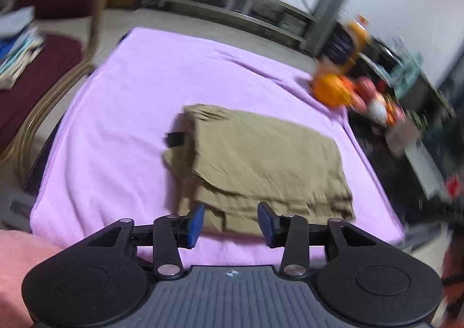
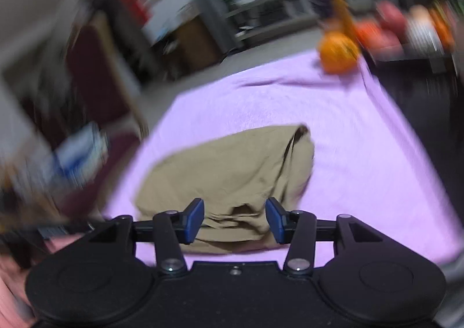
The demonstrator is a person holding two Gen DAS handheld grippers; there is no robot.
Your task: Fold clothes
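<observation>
A folded khaki garment (image 1: 261, 160) lies on a table covered with a lilac cloth (image 1: 121, 113), with a small black tag (image 1: 175, 139) sticking out at its left side. My left gripper (image 1: 231, 223) hovers at the garment's near edge, its blue pads apart and nothing pressed between them. In the right wrist view the same khaki garment (image 2: 232, 171) lies on the lilac cloth (image 2: 362, 154). My right gripper (image 2: 235, 219) is open at the garment's near rumpled edge, and the pads grip no fabric. Both views are blurred.
An orange round fruit (image 1: 330, 90) and other fruit (image 1: 374, 102) sit at the table's far right corner. A chair with maroon cushions (image 1: 37, 67) holding stacked items (image 1: 17, 49) stands at the left. Pink fabric (image 1: 17, 255) lies at the near left.
</observation>
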